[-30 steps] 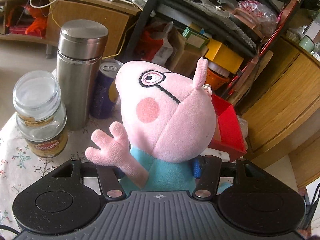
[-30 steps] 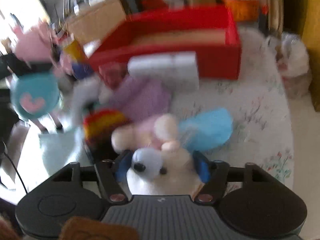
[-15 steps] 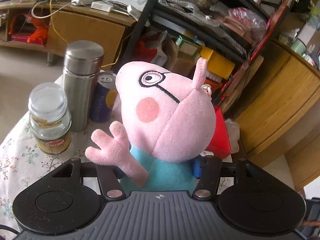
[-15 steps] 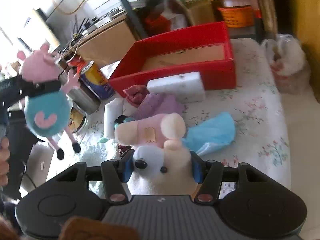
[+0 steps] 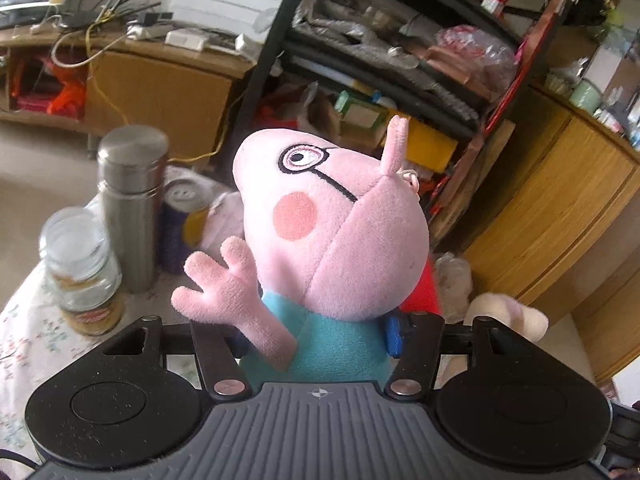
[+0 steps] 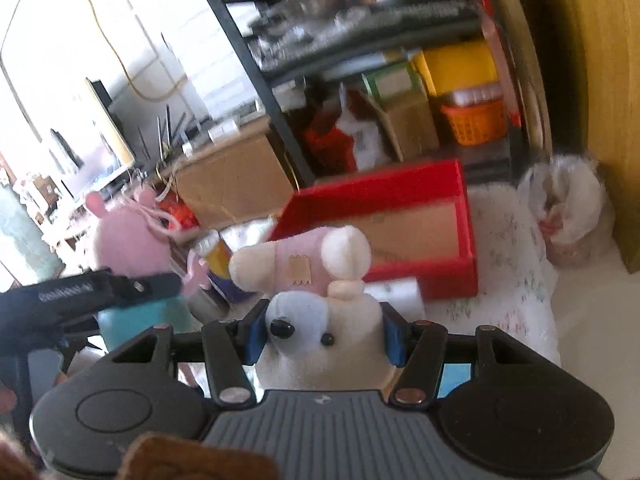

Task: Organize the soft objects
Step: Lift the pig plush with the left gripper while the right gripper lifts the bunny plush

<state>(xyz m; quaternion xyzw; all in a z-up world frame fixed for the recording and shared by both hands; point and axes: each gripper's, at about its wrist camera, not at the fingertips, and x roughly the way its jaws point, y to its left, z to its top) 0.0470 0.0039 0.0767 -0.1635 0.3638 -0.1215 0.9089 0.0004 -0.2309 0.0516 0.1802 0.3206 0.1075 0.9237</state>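
Faintly, red jar label (image 5: 91,315), blurred, unreadable

A lived-in home, likely a cluttered living room. A bench under a white floral cloth (image 5: 24,336) carries a steel flask (image 5: 132,204), a coffee jar (image 5: 82,272) and a drink can (image 5: 180,224) near its far edge. Behind stand a black metal shelving rack (image 5: 384,56) crammed with boxes and bags, a wooden desk (image 5: 160,84) strewn with cables, wooden cabinets (image 5: 560,208), an orange basket (image 6: 476,120) and a screen (image 6: 104,132).
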